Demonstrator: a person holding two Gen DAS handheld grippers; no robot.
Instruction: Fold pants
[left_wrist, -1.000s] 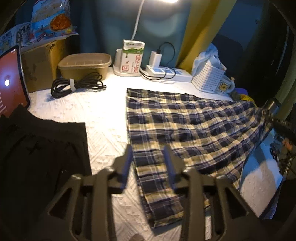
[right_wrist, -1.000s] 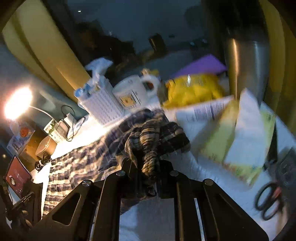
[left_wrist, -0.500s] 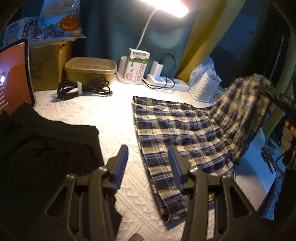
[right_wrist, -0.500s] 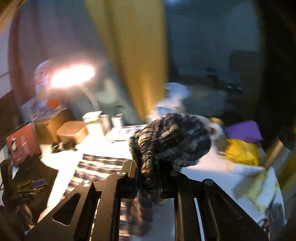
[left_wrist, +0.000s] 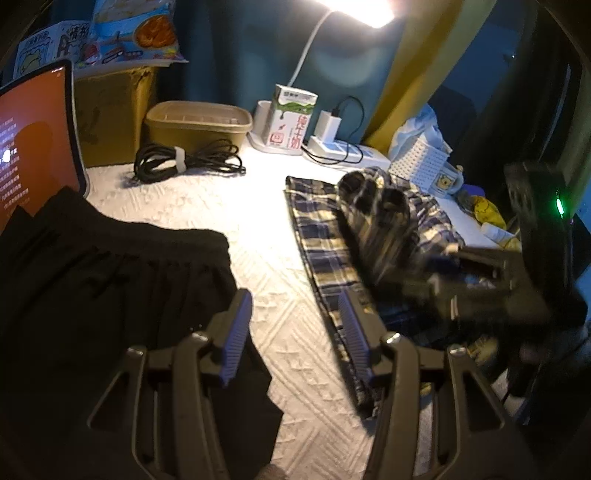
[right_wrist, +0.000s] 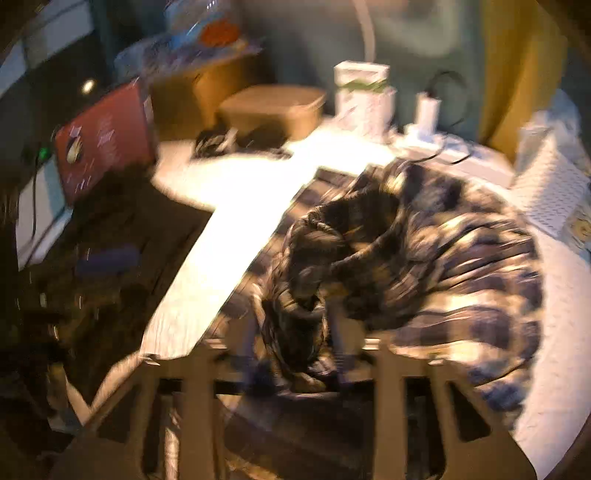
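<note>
Plaid pants (left_wrist: 325, 243) lie on the white textured table (left_wrist: 258, 221), one end lifted and folded back over the rest. My right gripper (right_wrist: 295, 325) is shut on a bunched part of the plaid pants (right_wrist: 424, 258); it shows blurred in the left wrist view (left_wrist: 373, 266) over the cloth. My left gripper (left_wrist: 295, 332) is open and empty, above the table between the plaid pants and black pants (left_wrist: 92, 295) at the left.
A tablet (left_wrist: 33, 147) stands at the left. A coiled cable (left_wrist: 177, 162), a brown container (left_wrist: 195, 125), a milk carton (left_wrist: 291, 118), a power strip (left_wrist: 347, 151) and a white basket (left_wrist: 424, 162) line the back under a lamp.
My right gripper has swung the held end of the plaid pants left and down over the flat part. My left gripper has drifted left toward the black pants.
</note>
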